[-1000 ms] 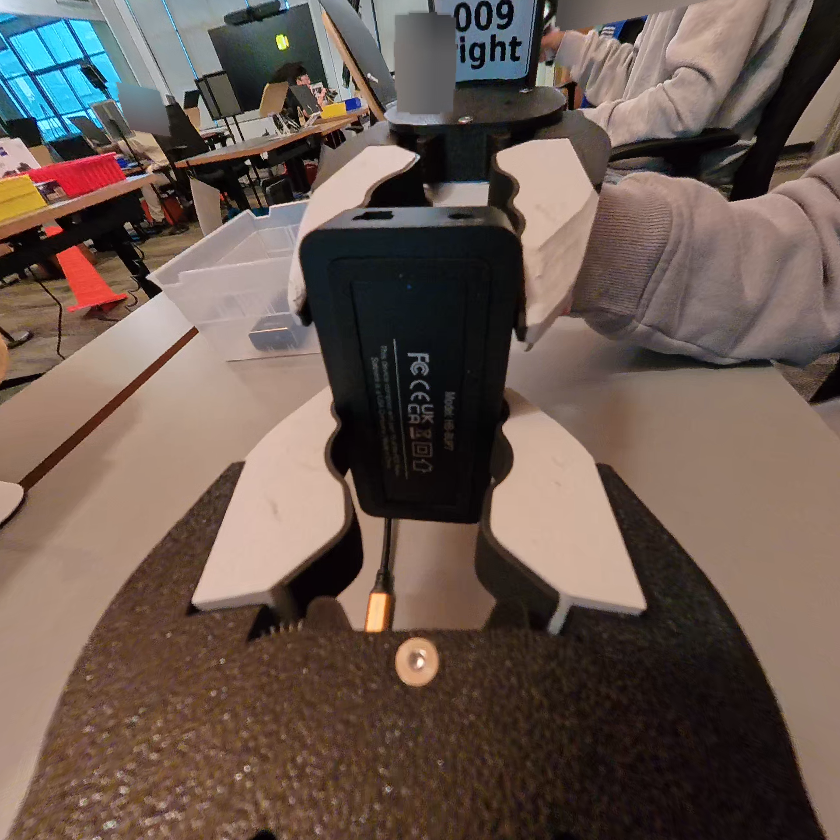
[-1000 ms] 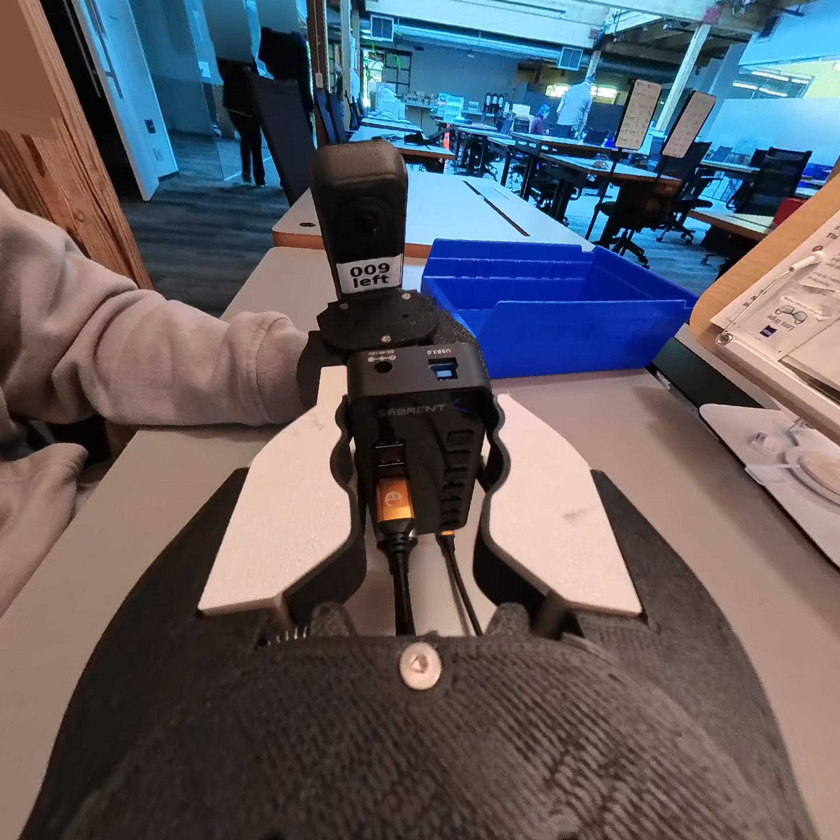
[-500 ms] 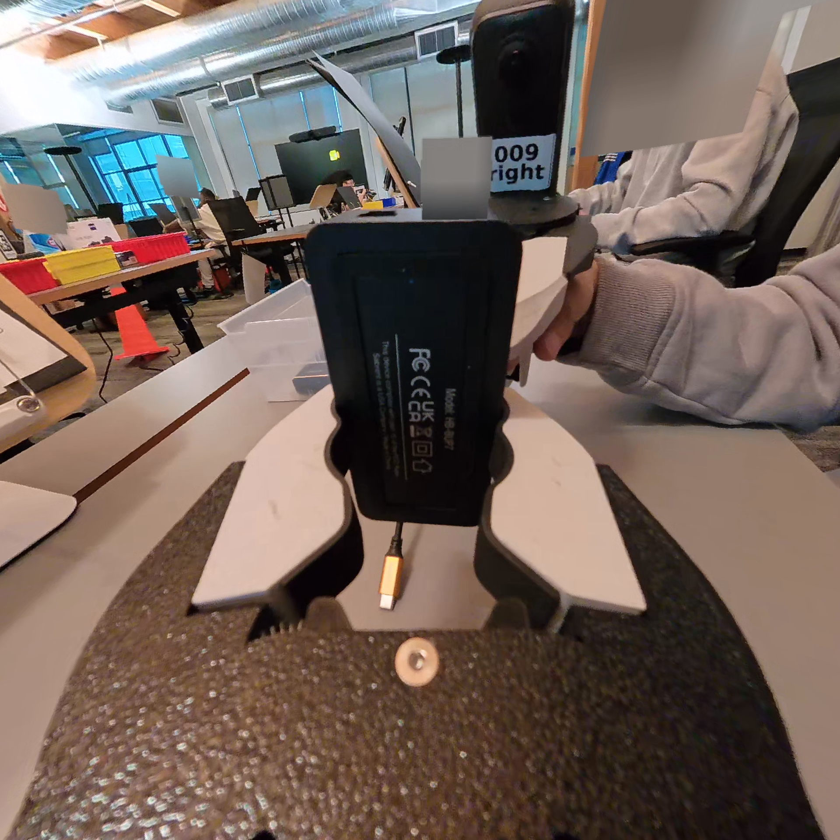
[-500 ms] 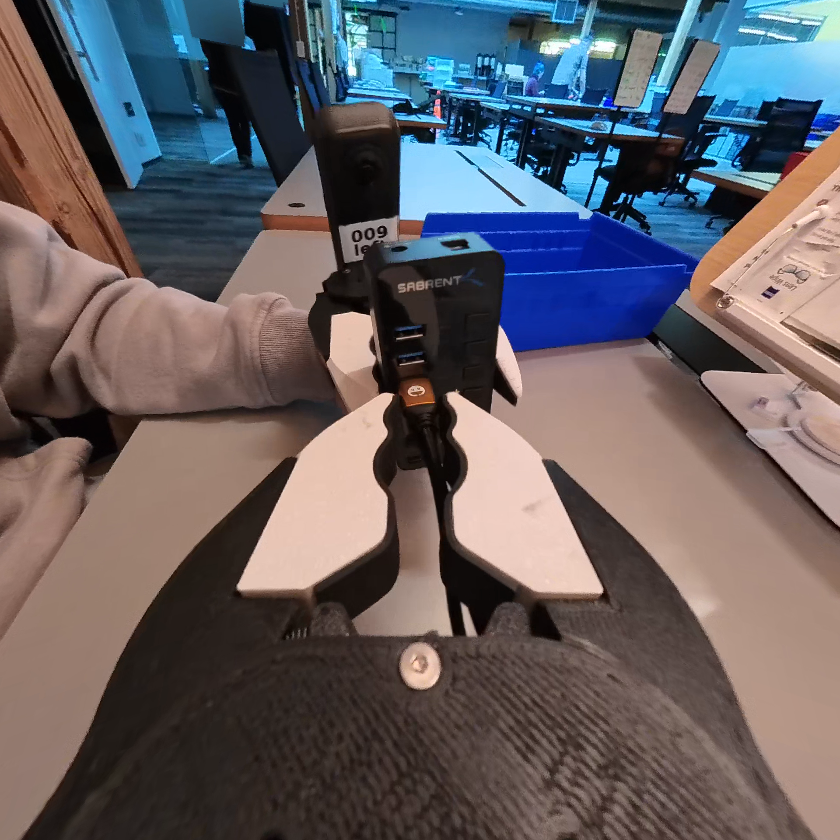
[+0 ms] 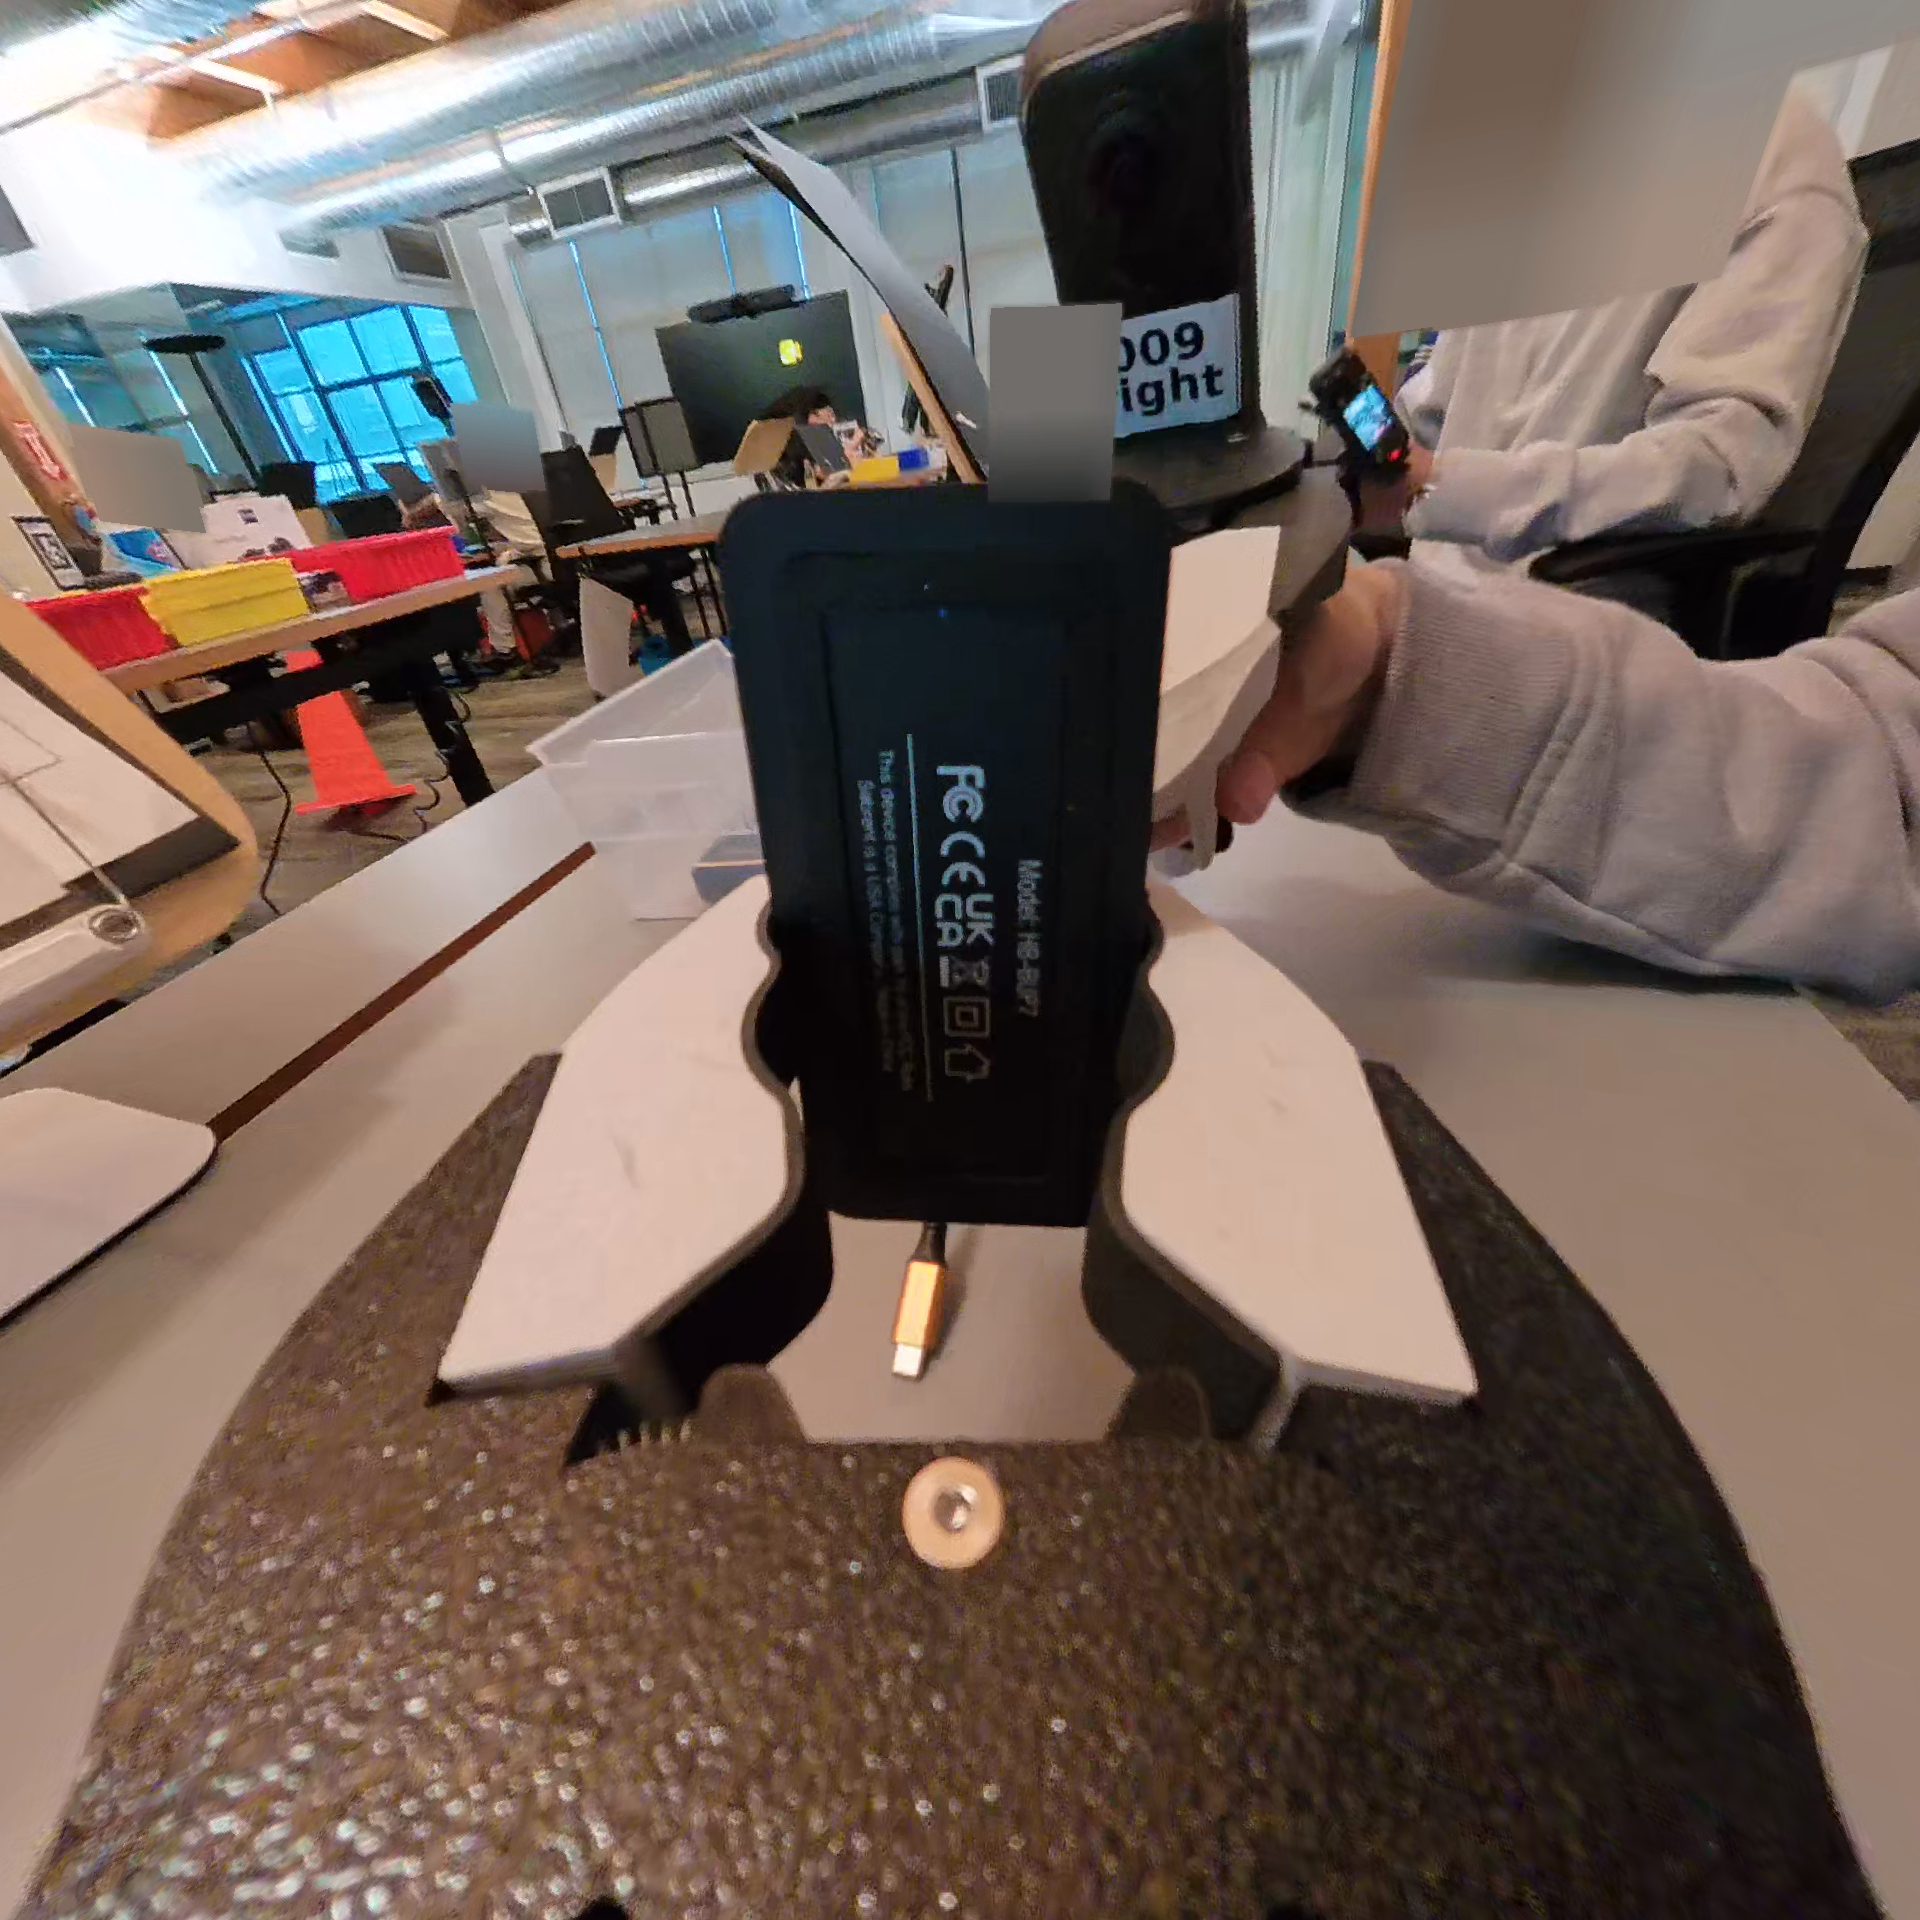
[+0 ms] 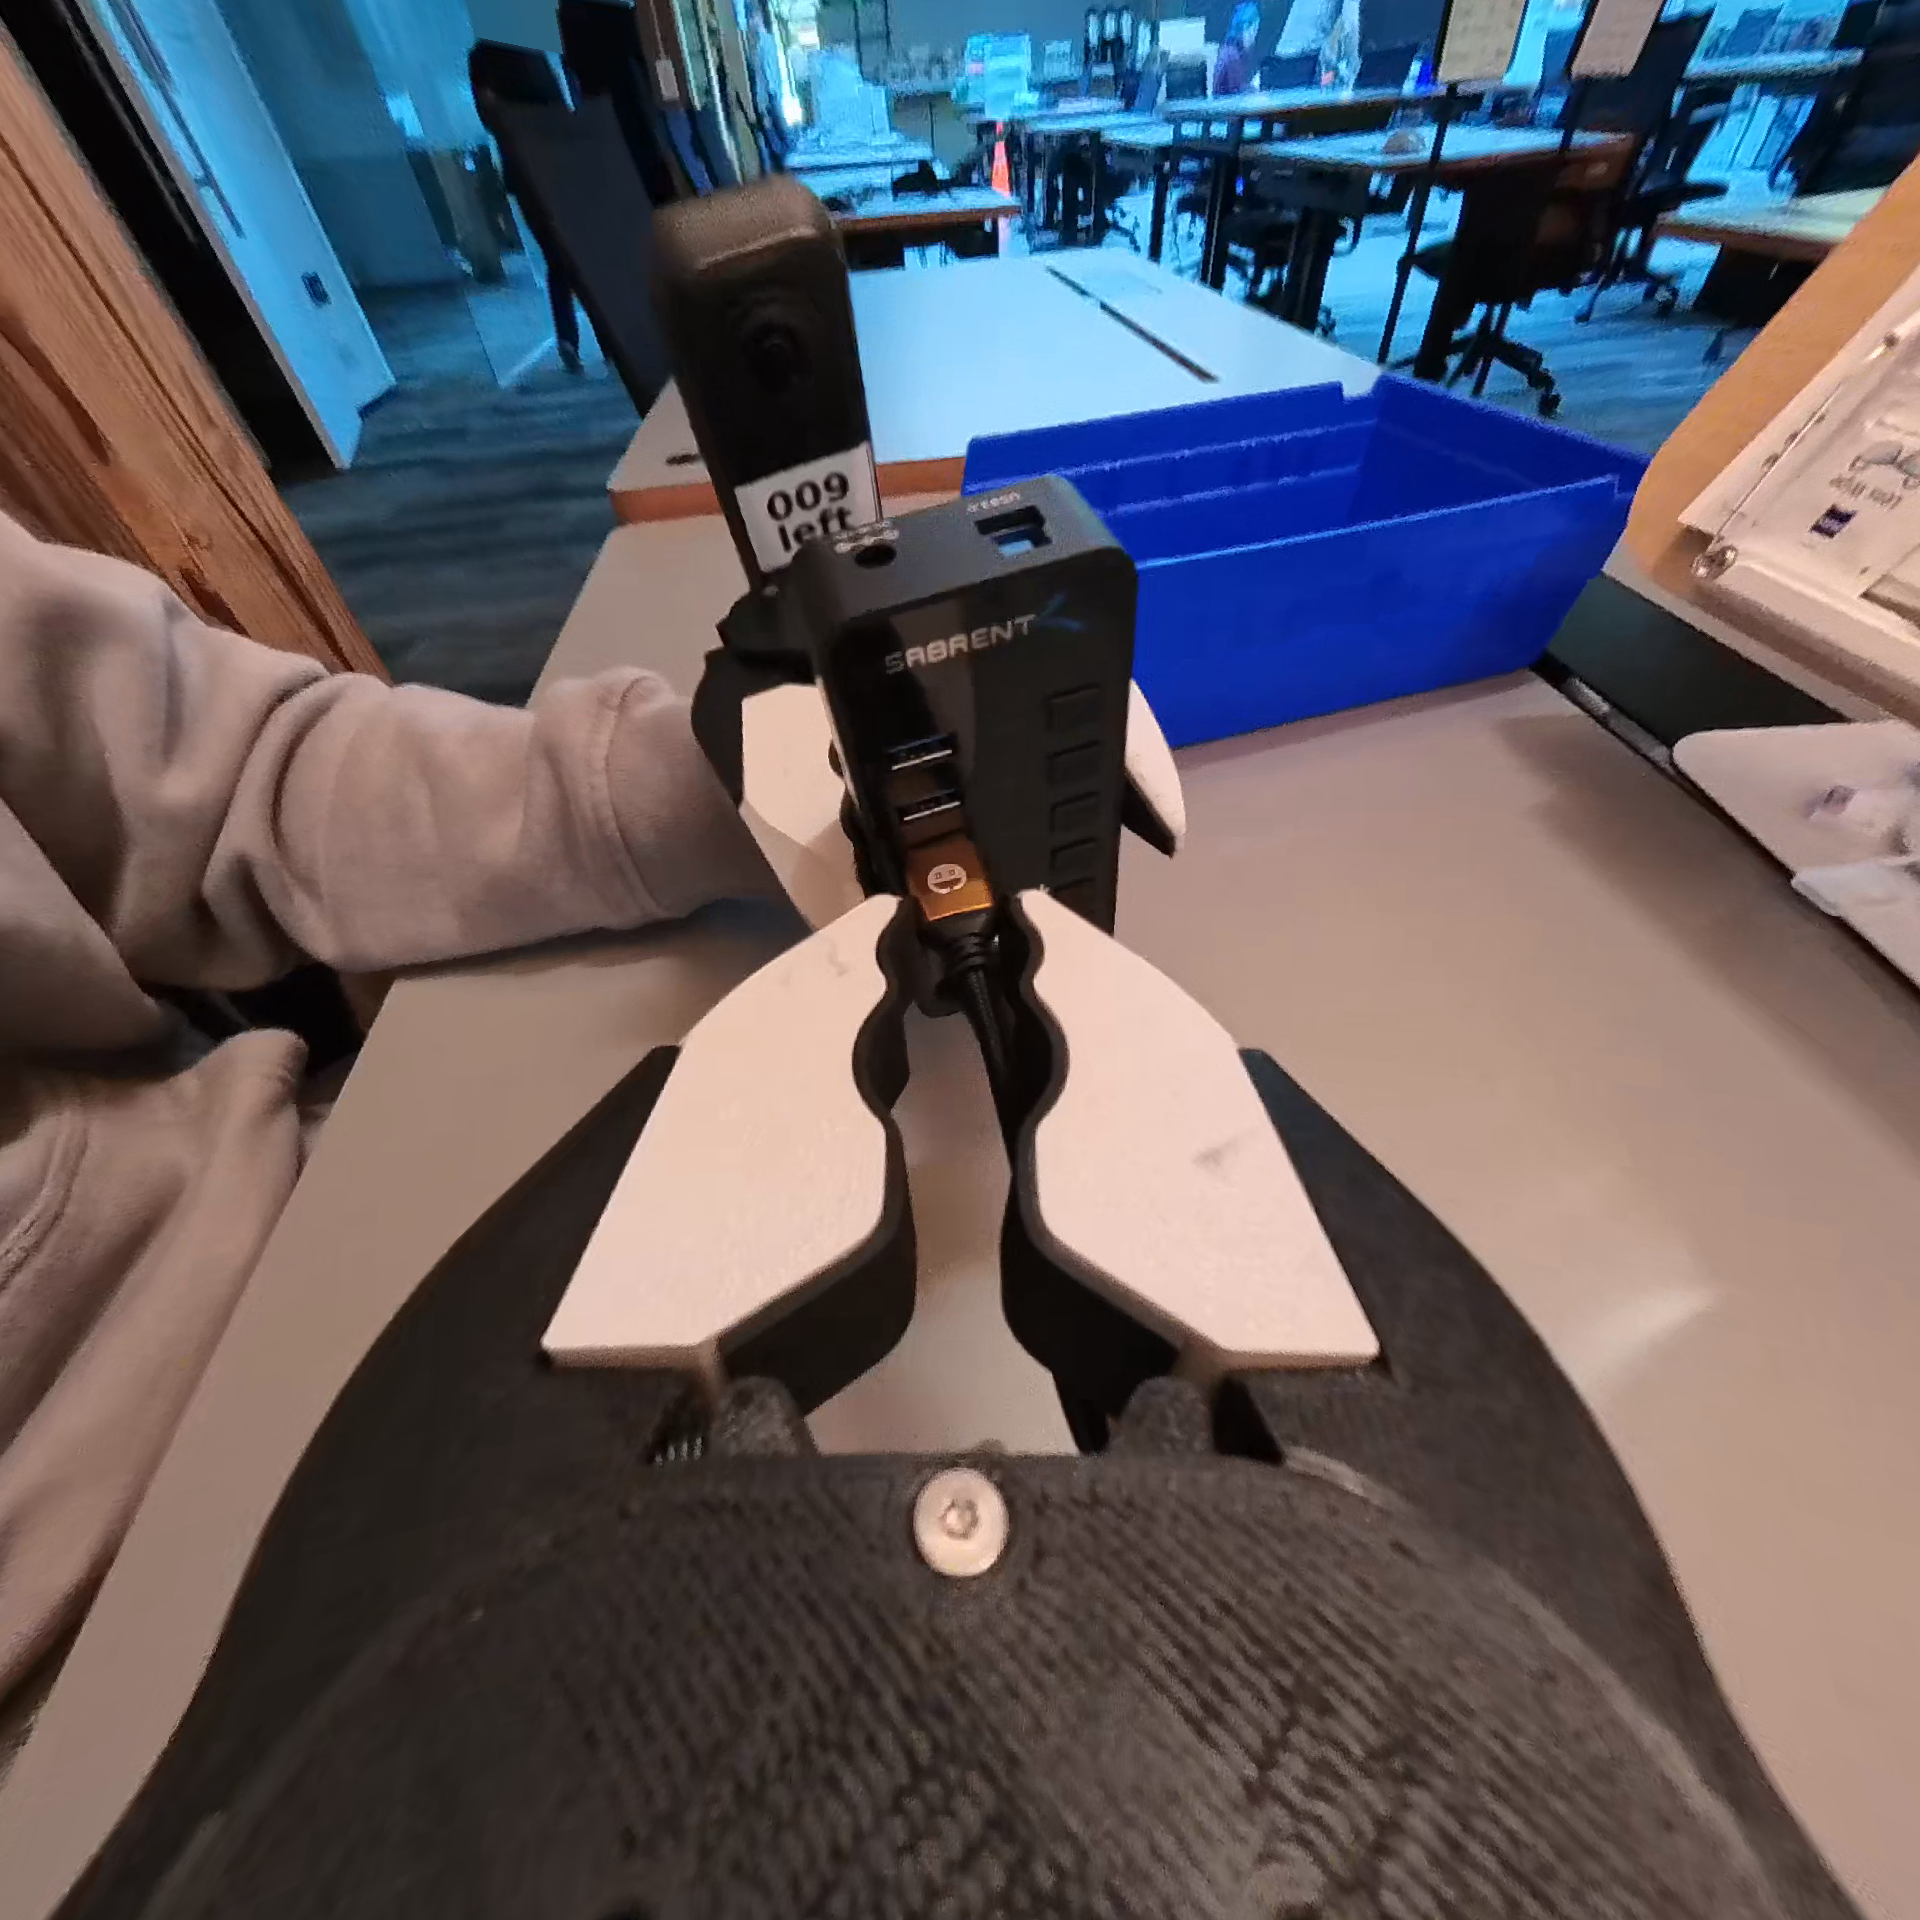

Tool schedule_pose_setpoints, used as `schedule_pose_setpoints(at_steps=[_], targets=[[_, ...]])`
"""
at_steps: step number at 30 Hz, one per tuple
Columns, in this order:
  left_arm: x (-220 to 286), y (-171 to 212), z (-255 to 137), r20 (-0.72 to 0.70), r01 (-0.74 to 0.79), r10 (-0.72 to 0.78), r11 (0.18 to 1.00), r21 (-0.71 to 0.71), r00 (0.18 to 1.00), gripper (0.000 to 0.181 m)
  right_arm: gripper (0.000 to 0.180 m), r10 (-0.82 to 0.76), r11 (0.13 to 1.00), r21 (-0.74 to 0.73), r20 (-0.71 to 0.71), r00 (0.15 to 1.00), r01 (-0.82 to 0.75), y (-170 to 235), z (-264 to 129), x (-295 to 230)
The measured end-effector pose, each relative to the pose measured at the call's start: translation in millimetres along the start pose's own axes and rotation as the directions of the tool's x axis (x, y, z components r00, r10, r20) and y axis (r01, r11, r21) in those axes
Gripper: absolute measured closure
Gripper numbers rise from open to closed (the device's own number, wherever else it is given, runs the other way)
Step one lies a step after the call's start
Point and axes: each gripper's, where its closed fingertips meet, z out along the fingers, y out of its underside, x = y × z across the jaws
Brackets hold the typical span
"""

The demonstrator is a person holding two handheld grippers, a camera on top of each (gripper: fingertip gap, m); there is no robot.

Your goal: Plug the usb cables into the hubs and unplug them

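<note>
A black USB hub (image 5: 945, 831) stands upright in my left gripper (image 5: 954, 935), which is shut on its lower sides; its labelled back faces the left wrist view. A short lead with a gold connector (image 5: 917, 1314) hangs below it. In the right wrist view the hub (image 6: 987, 686) shows its port side, with an orange USB plug (image 6: 943, 885) seated in a lower port. My right gripper (image 6: 956, 920) is shut on the black cable (image 6: 982, 997) just below that plug. The left gripper's white fingers (image 6: 790, 769) show behind the hub. The right gripper's finger (image 5: 1216, 665) shows behind the hub in the left wrist view.
A blue bin (image 6: 1351, 603) stands behind the hub on the grey table (image 6: 1455, 987). A clear plastic bin (image 5: 644, 758) lies beyond the left gripper. A wooden stand with papers (image 6: 1829, 436) and a white pad (image 6: 1808, 800) are at the right. Grey sleeves (image 6: 312, 790) hold both grippers.
My right gripper let go of the hub's sides, drew back and shut narrowly on the cable at the orange plug. The left gripper tipped the hub more upright and kept hold.
</note>
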Motion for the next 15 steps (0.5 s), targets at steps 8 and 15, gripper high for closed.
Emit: schedule_pose_setpoints(at_steps=[8,15], targets=[[6,-3,-1,-0.041,0.021,-0.02,1.0,0.017,0.999,0.121,0.164,0.024,1.0,0.007,0.06,0.998,-0.024,1,-2,-6],[4,-11,-2,-0.041,0.039,-0.037,0.998,0.05,0.998,0.119,0.165,0.055,0.998,0.036,0.045,0.997,-0.057,-4,-7,0]])
